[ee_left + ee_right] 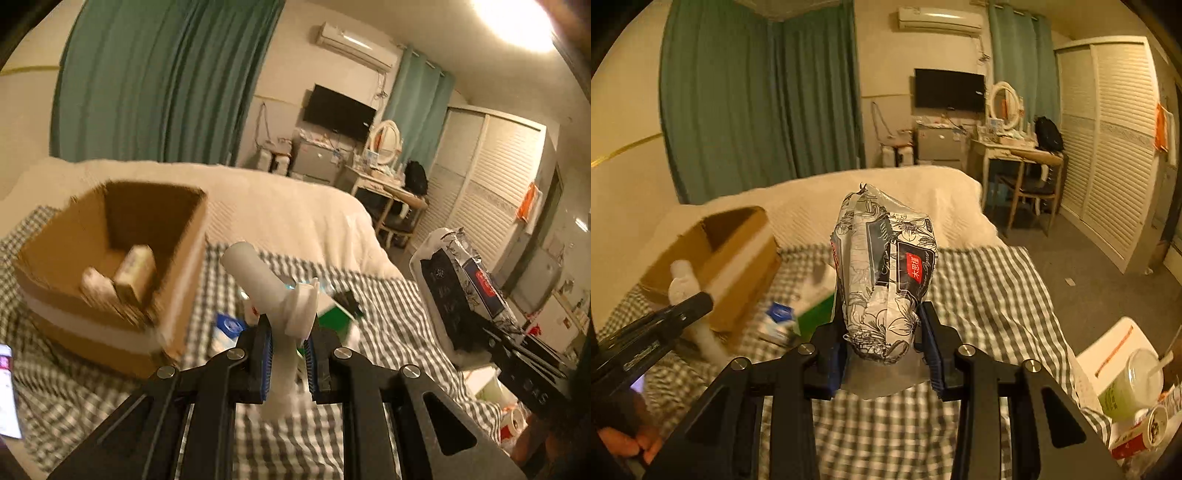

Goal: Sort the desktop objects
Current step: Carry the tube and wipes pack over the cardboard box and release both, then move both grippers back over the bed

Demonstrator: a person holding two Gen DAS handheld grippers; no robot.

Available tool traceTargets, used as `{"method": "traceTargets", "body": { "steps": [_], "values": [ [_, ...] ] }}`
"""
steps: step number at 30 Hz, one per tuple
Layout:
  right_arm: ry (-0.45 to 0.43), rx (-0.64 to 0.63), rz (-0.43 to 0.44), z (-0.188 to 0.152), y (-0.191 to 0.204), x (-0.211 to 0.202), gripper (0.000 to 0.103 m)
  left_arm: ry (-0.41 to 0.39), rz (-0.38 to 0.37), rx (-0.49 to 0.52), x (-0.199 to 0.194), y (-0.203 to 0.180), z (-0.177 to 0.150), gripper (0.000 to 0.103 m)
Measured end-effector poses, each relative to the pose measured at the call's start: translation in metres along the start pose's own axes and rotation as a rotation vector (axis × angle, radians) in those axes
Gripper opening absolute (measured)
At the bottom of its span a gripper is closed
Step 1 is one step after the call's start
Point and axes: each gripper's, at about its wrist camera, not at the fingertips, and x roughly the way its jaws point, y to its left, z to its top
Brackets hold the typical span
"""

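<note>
My left gripper [289,354] is shut on a white plastic handheld fan [273,295], held above the checked cloth, just right of an open cardboard box [110,258]. The box holds a small carton and a white item. My right gripper [882,350] is shut on a floral-printed tissue pack [886,273] with a red label, held up over the cloth. In the right wrist view the left gripper [683,310] with the fan [681,284] shows at the left, beside the box [731,258]. The tissue pack also shows in the left wrist view [465,280].
On the checked cloth [990,295] lie a blue-and-white small carton [779,317] and a green-and-white box [816,306]. A phone [7,395] lies at the left edge. Cups and containers [1134,384] stand at the lower right. A white bed lies behind.
</note>
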Motion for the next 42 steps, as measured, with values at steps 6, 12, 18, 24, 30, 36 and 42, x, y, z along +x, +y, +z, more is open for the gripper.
{"method": "traceTargets", "body": {
  "steps": [6, 12, 18, 24, 30, 36, 42],
  "values": [
    [0.001, -0.041, 0.094, 0.034, 0.049, 0.002, 0.035, -0.031, 0.074, -0.018, -0.004, 0.030, 0.032, 0.014],
    [0.036, -0.050, 0.237, 0.067, 0.112, 0.033, 0.035, -0.018, 0.134, -0.075, 0.011, 0.093, 0.069, 0.015],
    [0.071, -0.101, 0.322, 0.086, 0.185, 0.090, 0.035, -0.047, 0.252, -0.085, 0.034, 0.160, 0.077, 0.015],
    [0.131, -0.147, 0.374, 0.084, 0.238, 0.150, 0.035, -0.009, 0.189, -0.105, 0.061, 0.204, 0.064, 0.015],
    [0.156, -0.124, 0.397, 0.080, 0.250, 0.184, 0.043, 0.002, 0.140, -0.077, 0.075, 0.213, 0.058, 0.026],
    [0.128, -0.044, 0.404, 0.083, 0.221, 0.172, 0.055, -0.024, 0.135, -0.072, 0.067, 0.202, 0.057, 0.084],
    [0.090, 0.001, 0.352, 0.090, 0.173, 0.123, 0.058, -0.037, 0.143, -0.042, 0.038, 0.168, 0.061, 0.087]
  ]
}}
